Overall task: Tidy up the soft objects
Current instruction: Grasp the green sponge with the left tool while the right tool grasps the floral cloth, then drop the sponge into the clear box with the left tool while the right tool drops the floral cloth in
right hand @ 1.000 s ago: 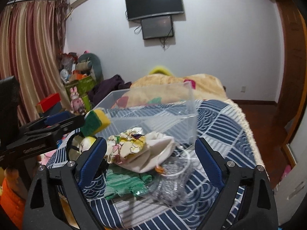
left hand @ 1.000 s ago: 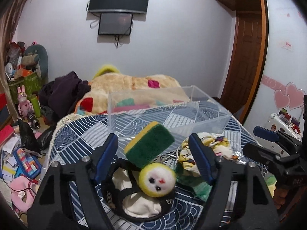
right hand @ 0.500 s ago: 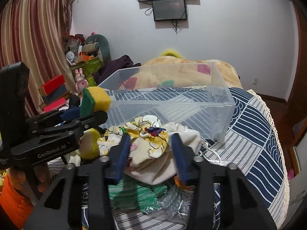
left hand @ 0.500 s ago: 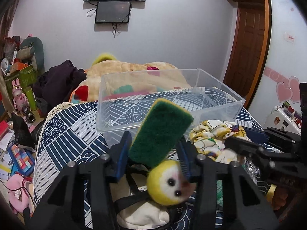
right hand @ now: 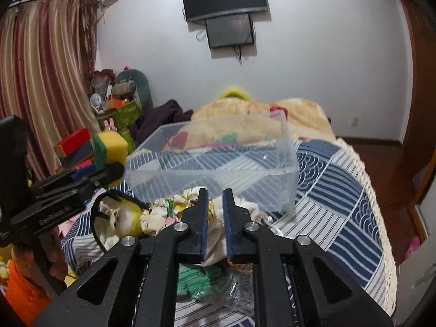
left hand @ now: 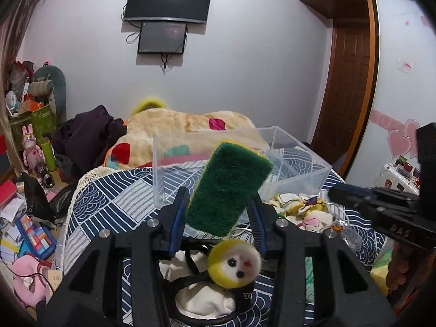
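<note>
My left gripper (left hand: 218, 204) is shut on a green and yellow sponge (left hand: 227, 188) and holds it above the bed, in front of the clear plastic bin (left hand: 299, 174). The sponge also shows in the right wrist view (right hand: 109, 147). Below it lies a round yellow and white plush face (left hand: 234, 263) on a black-rimmed cream pouch (left hand: 204, 302). My right gripper (right hand: 215, 204) is shut on a yellow floral cloth pouch (right hand: 215, 218) just in front of the bin (right hand: 286, 163). A green knitted cloth (right hand: 201, 278) lies under it.
The bed has a blue and white patterned cover (right hand: 340, 218) with a beige blanket (left hand: 190, 125) behind the bin. Crinkled clear plastic (right hand: 234, 294) lies by the green cloth. Toys and boxes (left hand: 30, 231) clutter the floor on the left. A door (left hand: 346, 81) stands right.
My left gripper closed on the sponge and lifted it off the bed. My right gripper closed on the floral pouch and has narrowed further since half a second ago.
</note>
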The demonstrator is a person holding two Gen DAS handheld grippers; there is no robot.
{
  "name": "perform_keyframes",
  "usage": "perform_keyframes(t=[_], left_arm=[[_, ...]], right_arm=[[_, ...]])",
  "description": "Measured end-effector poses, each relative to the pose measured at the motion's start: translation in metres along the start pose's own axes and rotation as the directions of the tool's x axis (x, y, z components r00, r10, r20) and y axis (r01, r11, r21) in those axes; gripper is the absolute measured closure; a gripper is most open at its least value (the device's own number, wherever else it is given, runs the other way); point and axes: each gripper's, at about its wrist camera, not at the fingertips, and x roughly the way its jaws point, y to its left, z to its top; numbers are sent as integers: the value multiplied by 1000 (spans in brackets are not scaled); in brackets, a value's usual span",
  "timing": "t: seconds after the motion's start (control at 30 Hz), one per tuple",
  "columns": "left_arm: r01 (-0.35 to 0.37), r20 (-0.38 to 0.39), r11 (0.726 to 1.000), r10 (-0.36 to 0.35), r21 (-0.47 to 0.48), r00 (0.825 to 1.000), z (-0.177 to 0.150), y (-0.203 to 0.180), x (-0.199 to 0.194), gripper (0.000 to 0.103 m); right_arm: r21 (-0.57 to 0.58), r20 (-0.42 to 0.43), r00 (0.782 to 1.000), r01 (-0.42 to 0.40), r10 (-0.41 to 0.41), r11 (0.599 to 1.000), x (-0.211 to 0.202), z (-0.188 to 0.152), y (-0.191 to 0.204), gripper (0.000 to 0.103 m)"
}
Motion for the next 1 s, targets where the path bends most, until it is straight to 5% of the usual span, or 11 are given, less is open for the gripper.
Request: perform_keyframes(t=[0.07,0.13,0.3,0.4,0.77,1.0], left_arm=[[4,6,1000,-4,-3,1000,0,1,-3,61],[4,6,1000,-4,-4,1000,-1,1,-5,61],[2,-7,1000,-2,-4,1000,-6,1,-6,61],[1,-4,1000,-1,-4,1000,-6,3,-7,61],[3,22,999,-4,36,1000,24,7,-3,61],[25,-33,997,-23,74,999,50,8,25,61]], right_arm=[[-2,3,1000,-12,12,1000,5,-1,2,44],[-33,-17,1000,-10,10,999,13,-1,9,45],[-89,-103,995,-4,-5,996,38,-7,16,85],[-74,-90,996,-6,-1,997,34,-9,11,93],[-70,112,994,-6,14,998,-25,24,16,97],[-65,196,981,10,3,998,-30,60,7,97]])
